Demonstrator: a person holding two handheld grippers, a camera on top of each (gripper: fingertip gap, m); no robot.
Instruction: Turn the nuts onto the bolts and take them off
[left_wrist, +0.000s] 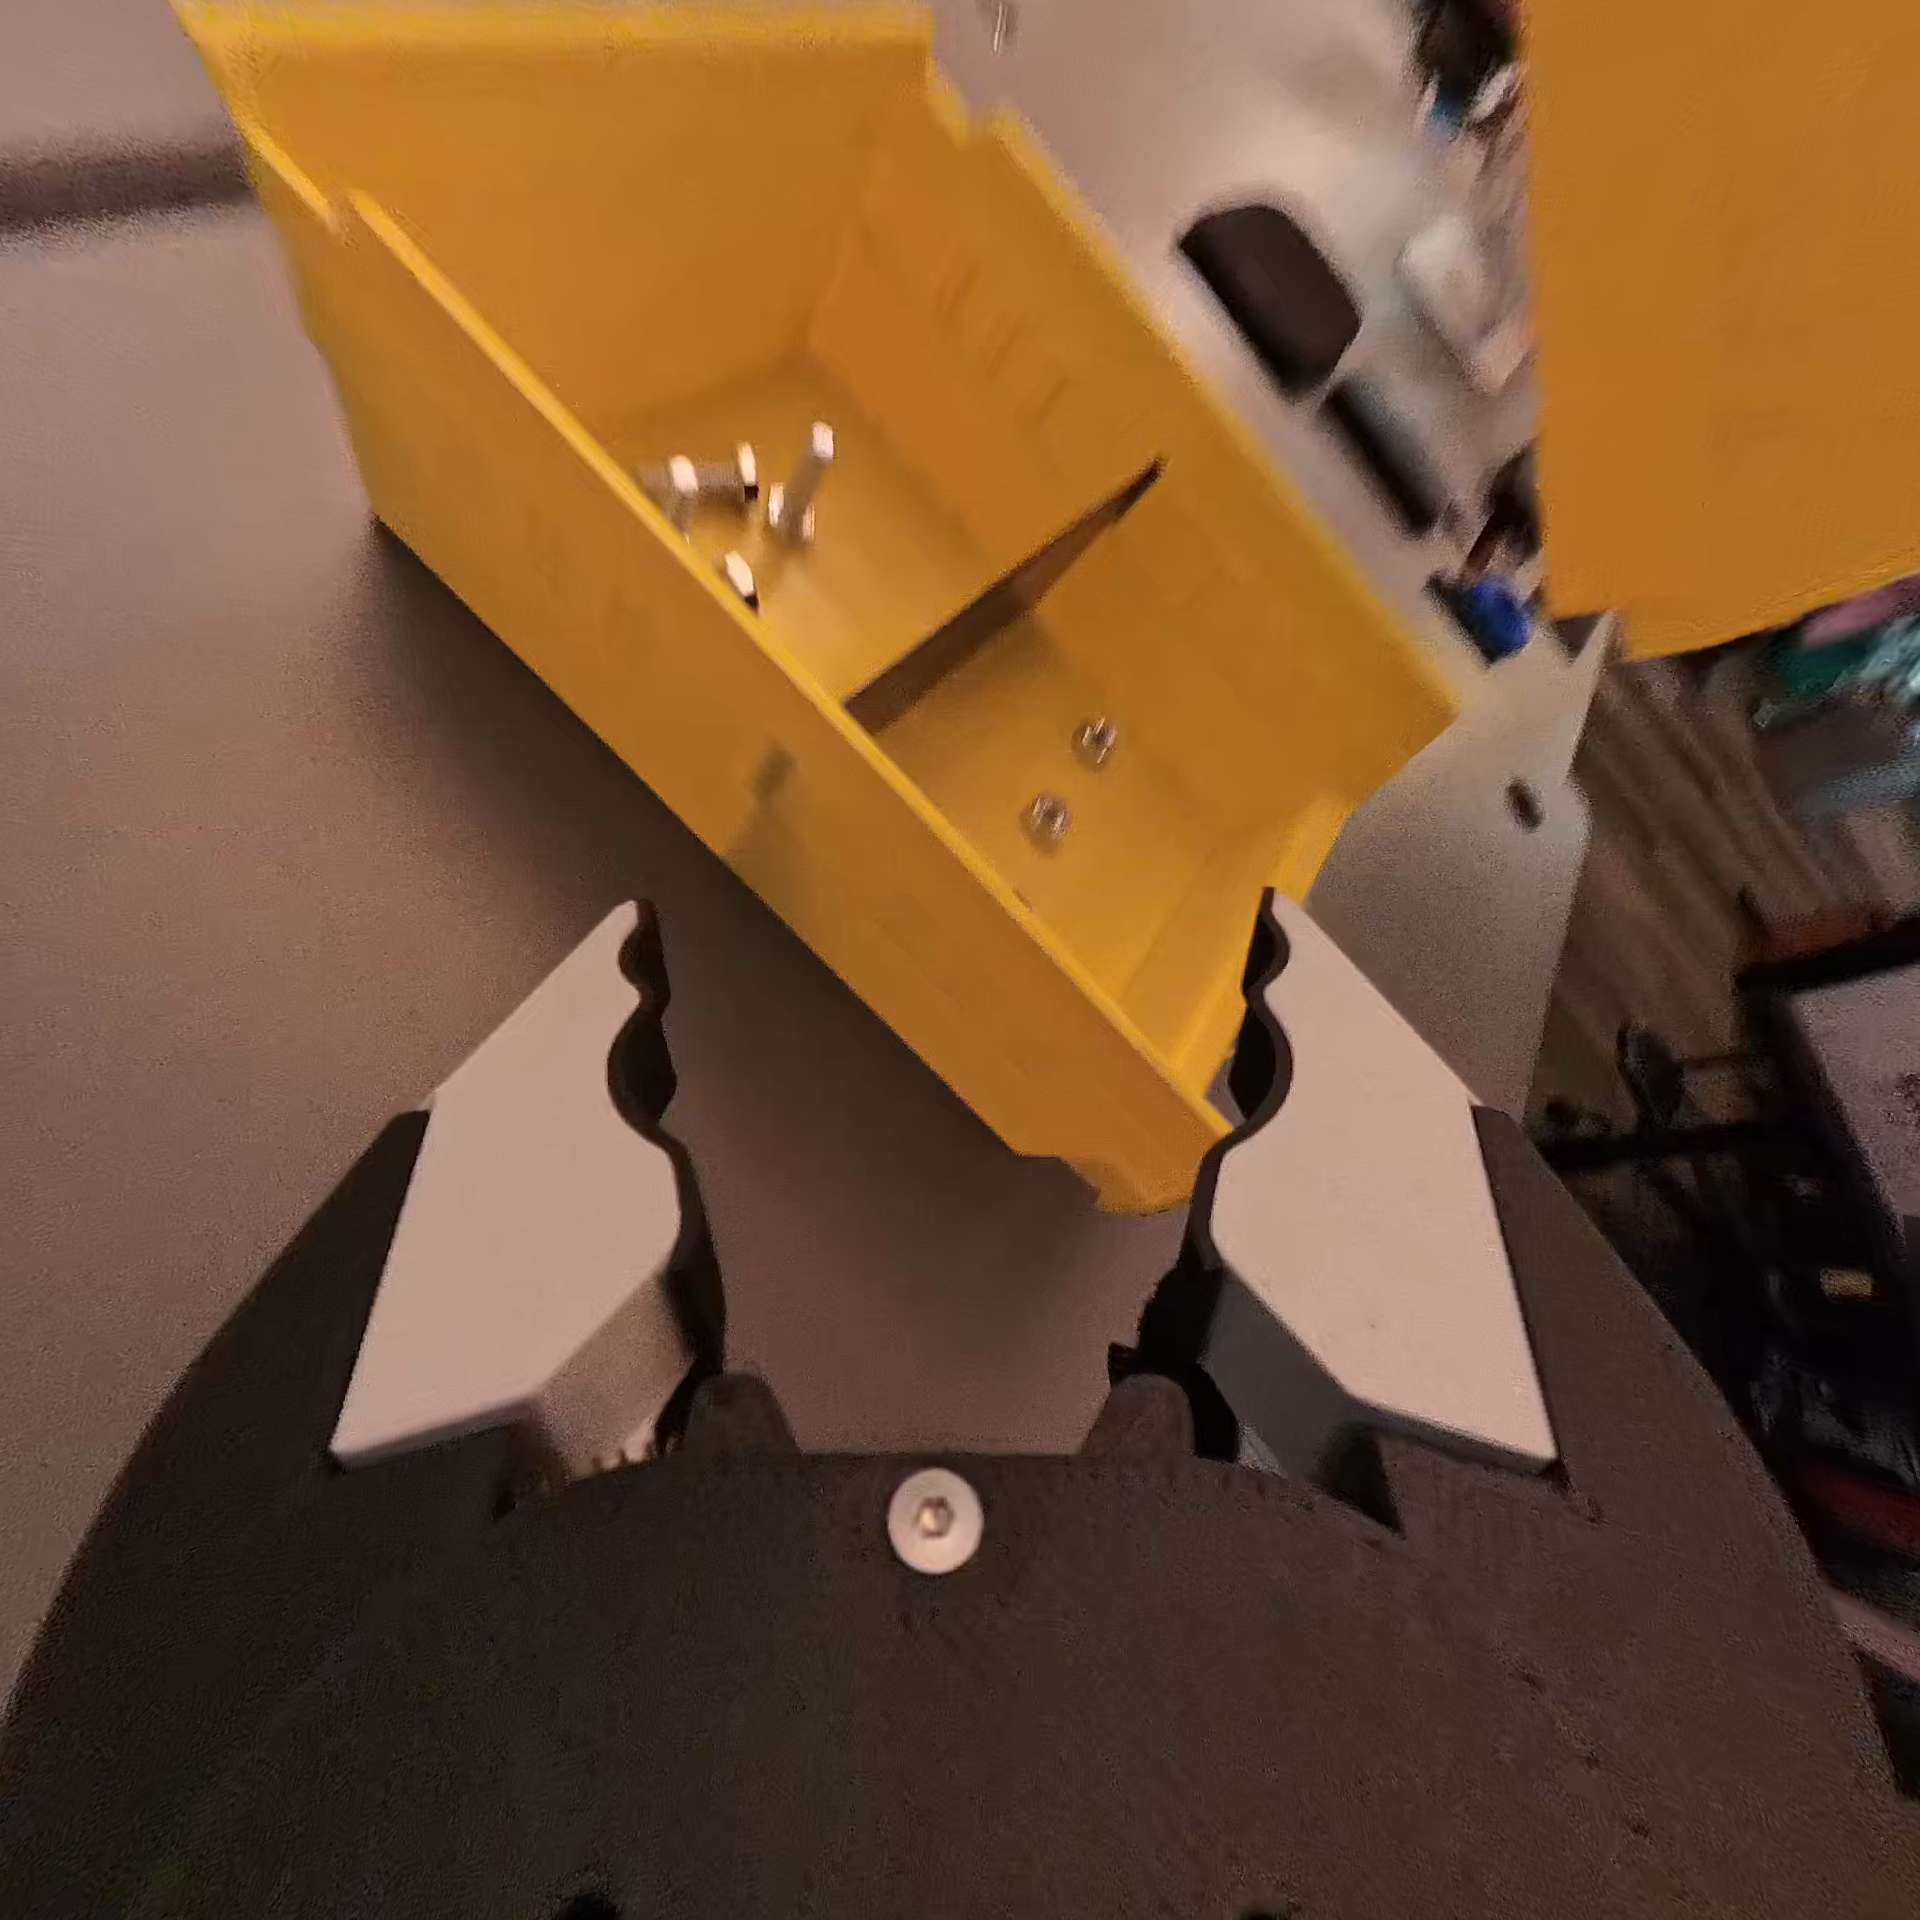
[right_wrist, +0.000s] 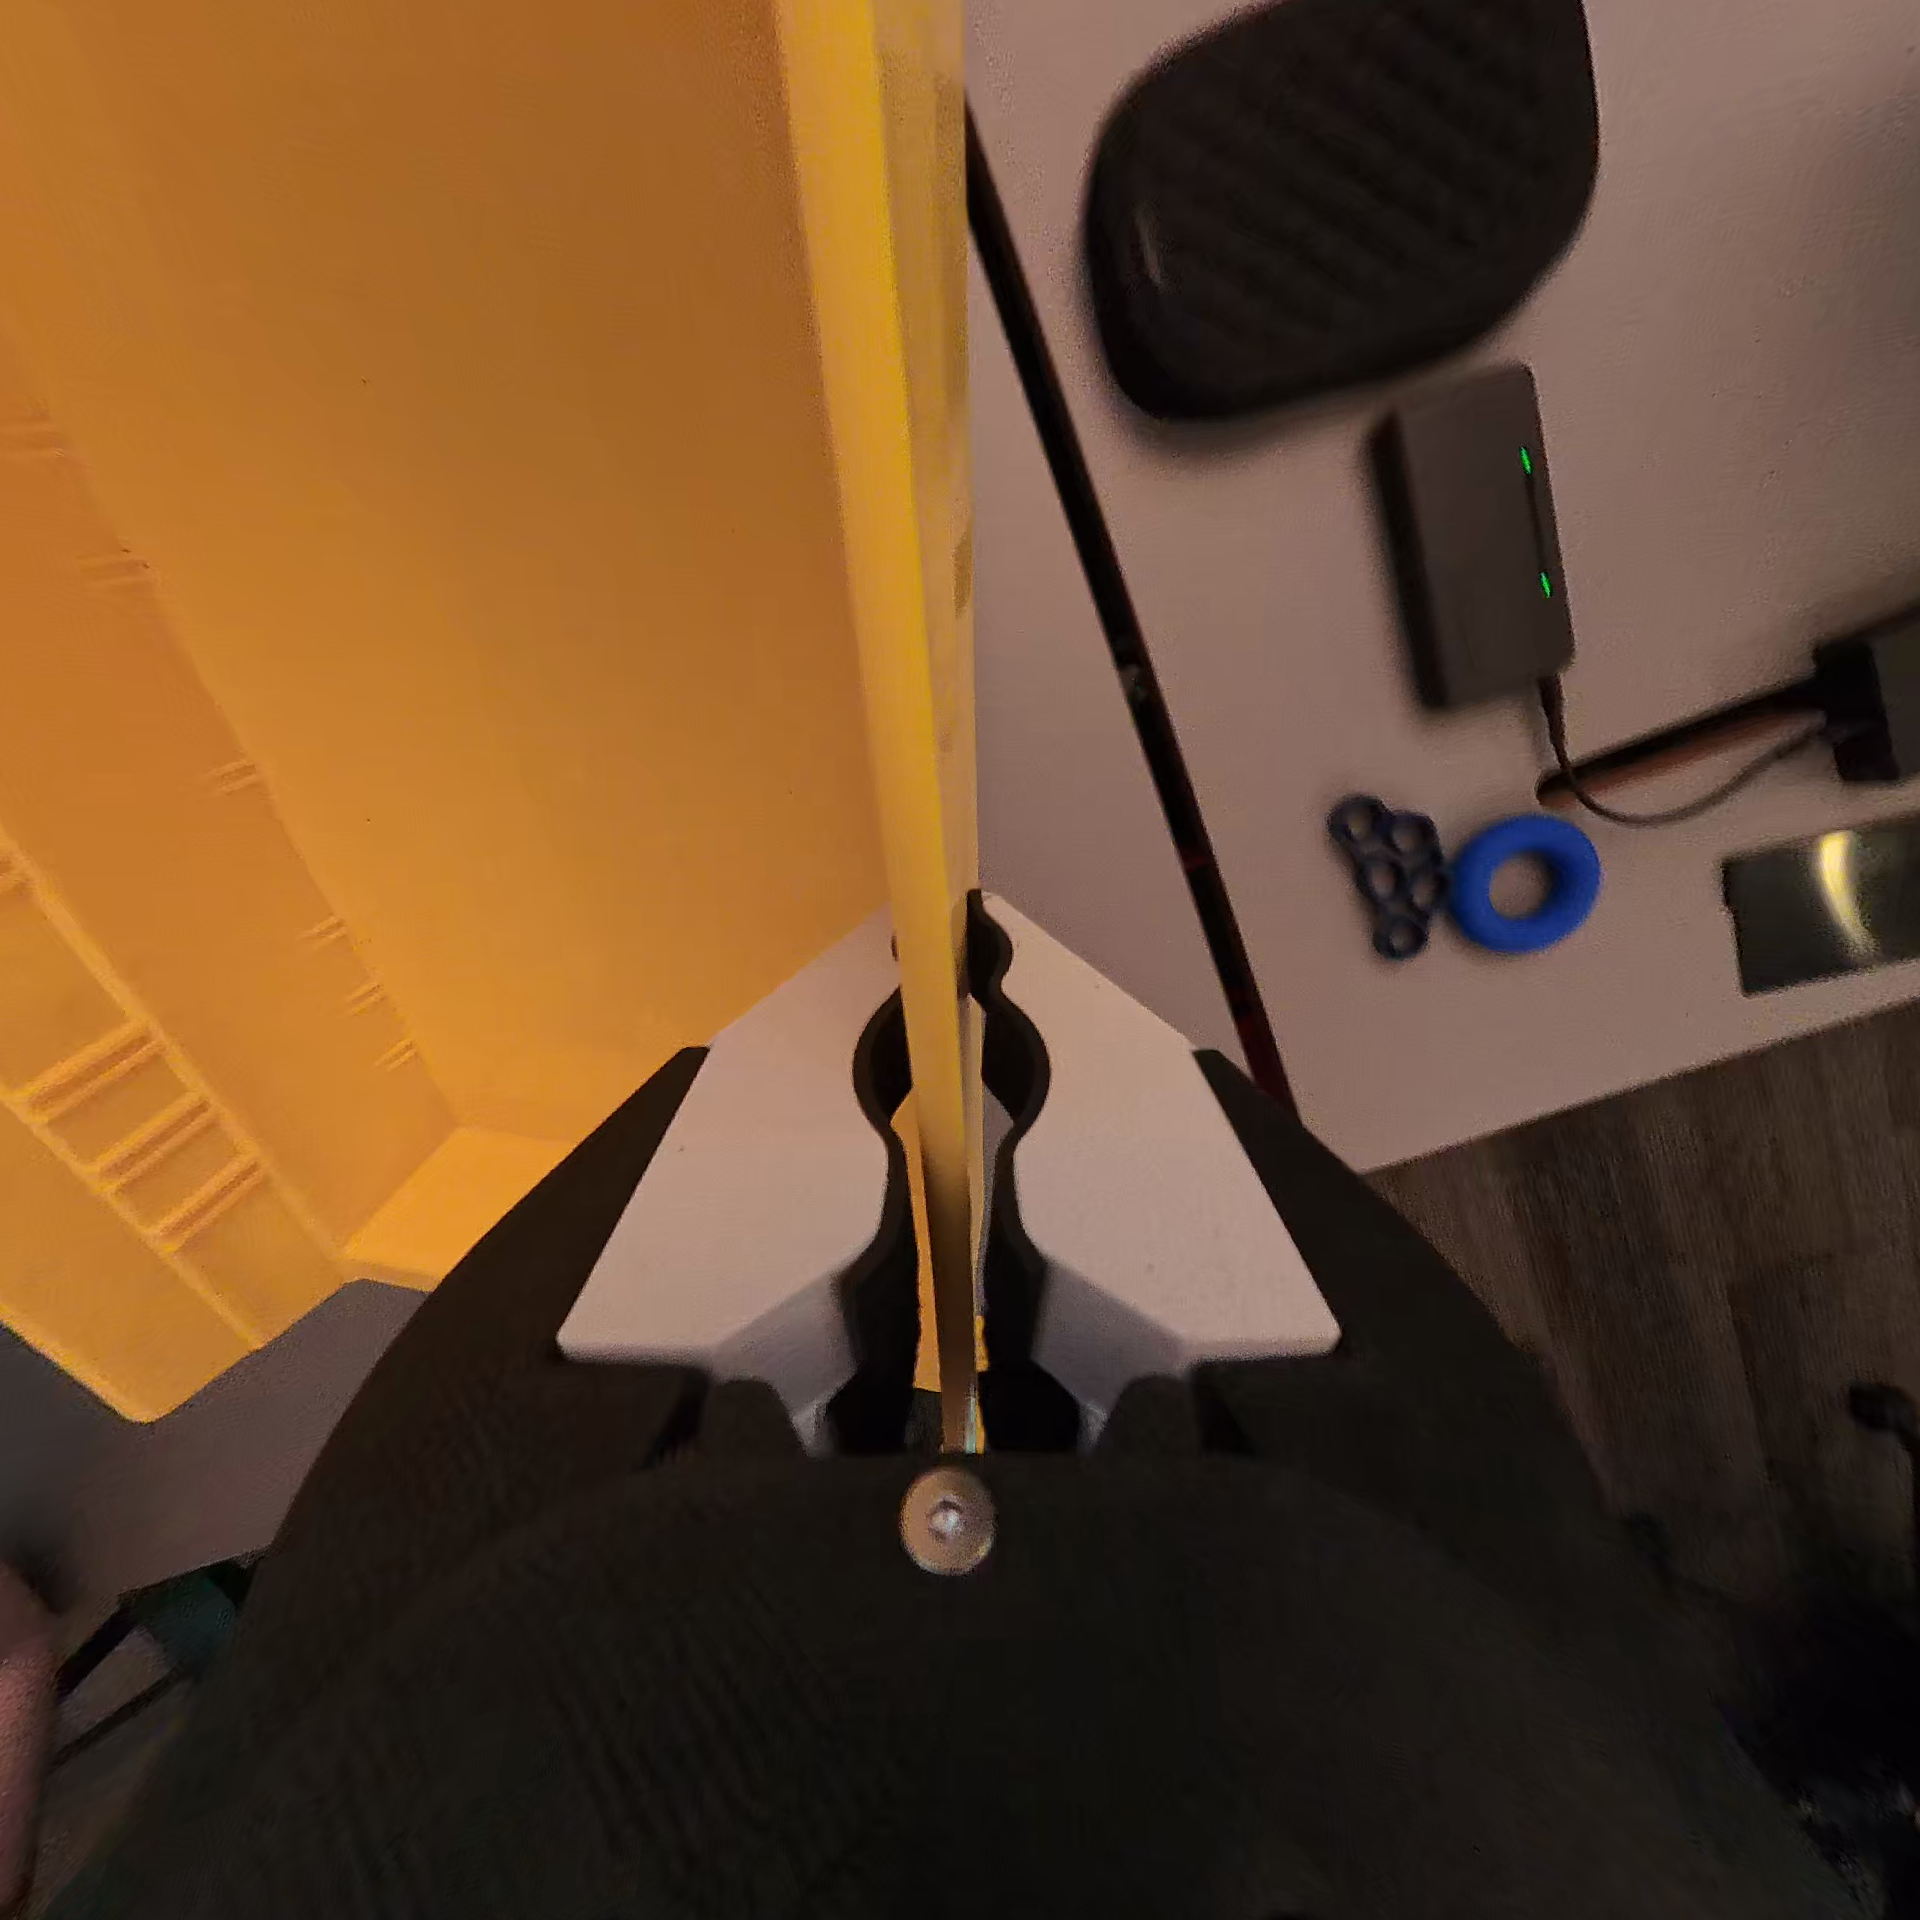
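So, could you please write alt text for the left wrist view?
The open left gripper hovers before a yellow bin on a grey table. A divider splits it: bolts in the far compartment, two nuts in the near one.

Matte black printed bodies on both: left gripper (left_wrist: 951, 1049) and right gripper (right_wrist: 940, 1049). Pale grey angular fingers (left_wrist: 540, 1174), black scalloped inner pads (right_wrist: 1013, 1060). One silver hex-socket screw (left_wrist: 934, 1520) dead centre at each base.

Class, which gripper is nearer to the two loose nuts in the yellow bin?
Left. The left gripper hangs open just short of the nuts in the divided yellow bin; the right gripper clamps another bin's wall.
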